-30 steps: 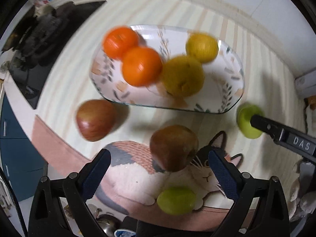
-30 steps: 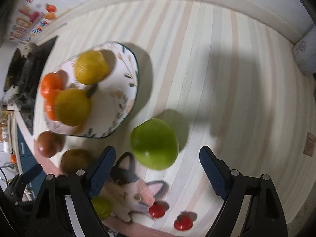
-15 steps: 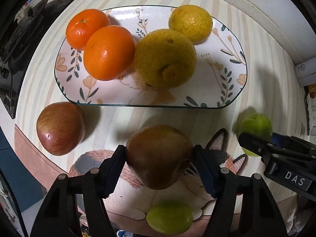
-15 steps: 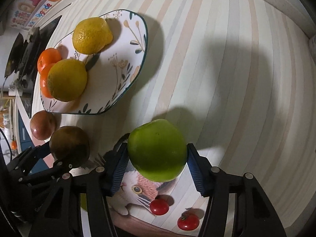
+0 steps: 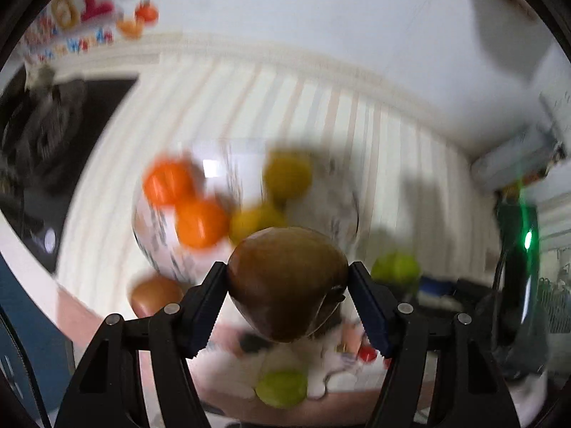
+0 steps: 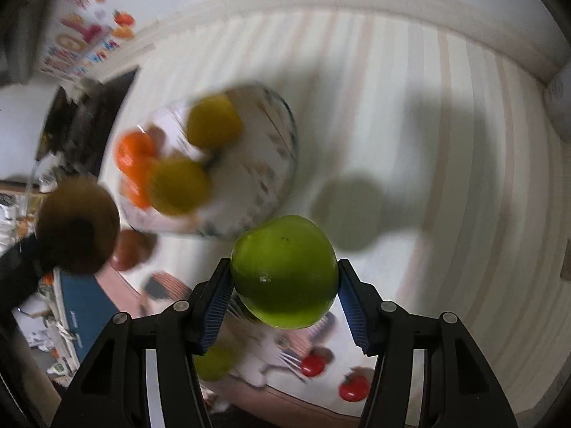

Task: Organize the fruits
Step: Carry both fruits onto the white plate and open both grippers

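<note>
Now each gripper holds one fruit.
The left gripper (image 5: 288,285) clamps a round brown apple (image 5: 285,281); the right gripper (image 6: 284,285) clamps a round green apple (image 6: 284,271).

Your striped tabletop (image 6: 446,142) runs to a plain white wall (image 5: 321,7) at the far side; a colourful poster (image 6: 82,46) (lettering blurred) hangs far left.

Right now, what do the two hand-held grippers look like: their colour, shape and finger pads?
Both look alike. The left hand-held gripper has a black frame with two angular arms, cut-out openings and round silver pivot screws. Its fingers carry dark blue ribbed pads. The right hand-held gripper has the same black frame and silver screws, and the pads on its fingers are a brighter blue, ribbed too. No cables, sleeves or markings show.
</note>
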Action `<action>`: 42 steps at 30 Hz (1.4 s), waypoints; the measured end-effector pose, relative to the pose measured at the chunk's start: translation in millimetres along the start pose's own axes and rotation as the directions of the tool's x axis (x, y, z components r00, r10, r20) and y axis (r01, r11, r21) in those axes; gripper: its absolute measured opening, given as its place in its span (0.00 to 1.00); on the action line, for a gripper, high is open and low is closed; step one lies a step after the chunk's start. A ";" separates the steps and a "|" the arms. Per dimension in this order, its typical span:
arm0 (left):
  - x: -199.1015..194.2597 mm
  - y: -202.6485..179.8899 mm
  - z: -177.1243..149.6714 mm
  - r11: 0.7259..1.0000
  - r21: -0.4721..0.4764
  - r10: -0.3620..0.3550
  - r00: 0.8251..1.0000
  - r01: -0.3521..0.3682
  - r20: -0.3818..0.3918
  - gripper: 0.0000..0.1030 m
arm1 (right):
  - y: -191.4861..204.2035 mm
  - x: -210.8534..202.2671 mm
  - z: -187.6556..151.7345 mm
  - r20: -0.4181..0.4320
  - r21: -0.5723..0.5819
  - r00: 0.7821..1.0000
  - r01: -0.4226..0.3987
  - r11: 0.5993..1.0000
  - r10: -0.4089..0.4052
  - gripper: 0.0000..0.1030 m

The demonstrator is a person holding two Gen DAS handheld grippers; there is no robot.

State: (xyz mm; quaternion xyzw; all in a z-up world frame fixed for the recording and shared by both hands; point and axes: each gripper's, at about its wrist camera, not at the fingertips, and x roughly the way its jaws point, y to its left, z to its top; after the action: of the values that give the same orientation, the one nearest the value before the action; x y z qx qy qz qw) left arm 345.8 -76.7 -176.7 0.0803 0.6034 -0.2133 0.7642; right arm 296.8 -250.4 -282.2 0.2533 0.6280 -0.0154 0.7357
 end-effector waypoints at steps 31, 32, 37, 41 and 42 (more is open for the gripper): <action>104.5 63.4 98.5 0.988 -0.014 0.147 0.968 -0.153 -0.201 0.93 | 40.2 51.6 64.1 -0.086 -0.017 0.991 0.105 0.994 -0.106 0.91; 99.0 64.7 95.5 0.988 -0.021 0.146 0.970 -0.153 -0.193 0.93 | 40.9 48.3 62.2 -0.080 -0.028 0.989 0.120 0.992 -0.122 0.91; 68.2 71.8 73.2 0.986 -0.060 0.149 0.979 -0.158 -0.141 0.93 | 42.7 28.5 50.6 -0.045 -0.075 0.984 0.168 0.983 -0.172 0.91; 53.1 73.0 57.7 0.981 -0.077 0.171 0.980 -0.179 -0.106 0.93 | 44.6 8.4 41.3 -0.017 -0.104 0.984 0.176 0.979 -0.179 0.91; 50.0 74.6 51.8 0.980 -0.083 0.170 0.980 -0.179 -0.099 0.93 | 45.9 4.1 38.3 -0.008 -0.109 0.984 0.176 0.978 -0.178 0.91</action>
State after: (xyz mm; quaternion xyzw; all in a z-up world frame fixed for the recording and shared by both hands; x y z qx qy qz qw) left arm 432.3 -41.0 -221.2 0.1075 0.6375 -0.1136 0.7544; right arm 348.4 -224.2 -266.6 0.1566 0.6546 -0.0447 0.7382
